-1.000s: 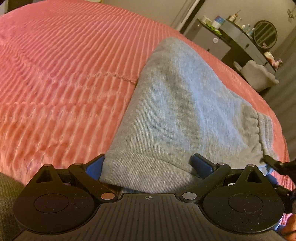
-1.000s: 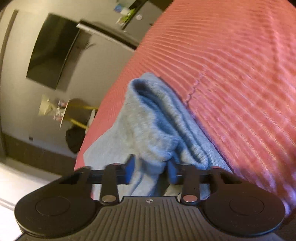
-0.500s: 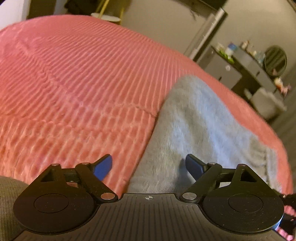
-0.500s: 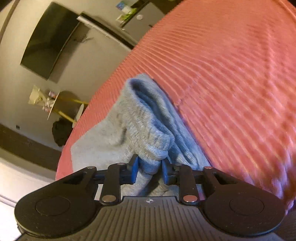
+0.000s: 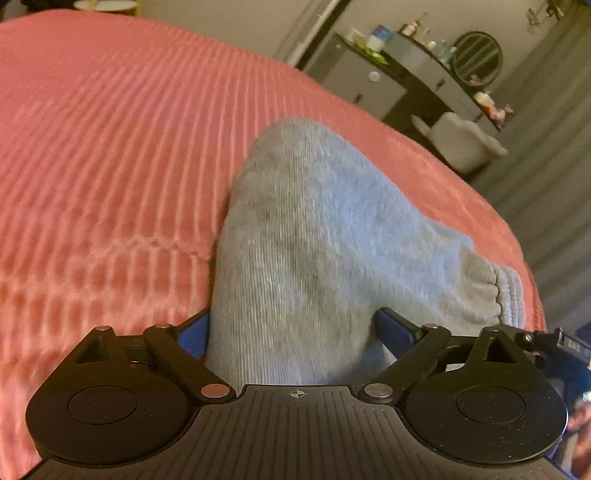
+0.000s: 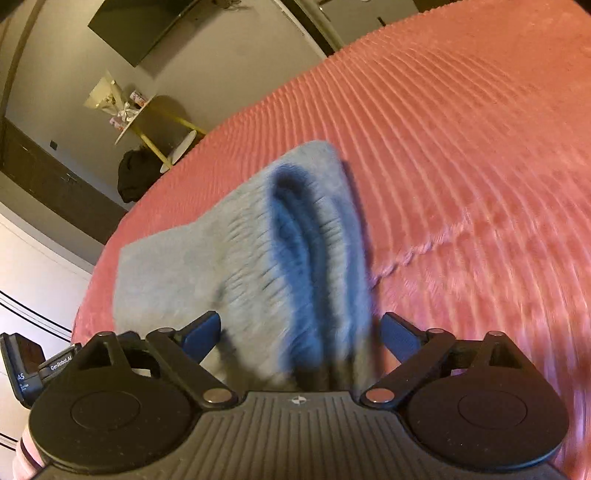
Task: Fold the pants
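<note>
Both grippers are sitting low over the bed, spread wide. Left gripper (image 5: pixel 299 328) is straddling the grey pants (image 5: pixel 332 240), blue pads out on either side of the cloth and not pinching it. Right gripper (image 6: pixel 301 328) is doing the same from the other end, jaws apart, the bunched waistband rising between the pads (this view is blurring a bit, so whether cloth is grazing a pad, I cannot tell).

Pants are lying folded in a thick bundle on the pink ribbed bedspread (image 5: pixel 110 155), near its edge, with a stitched seam running across the ribs beside them.

Around the room: the left view is showing a dark dresser (image 5: pixel 373 77) crowded with bottles, a round mirror (image 5: pixel 478 55) and a pale chair (image 5: pixel 461 144) beyond the bed. The right view is catching a wall TV (image 6: pixel 144 26), a small round table (image 6: pixel 147 114) on yellow legs and a dark bag (image 6: pixel 136 177) on the floor beside it.
</note>
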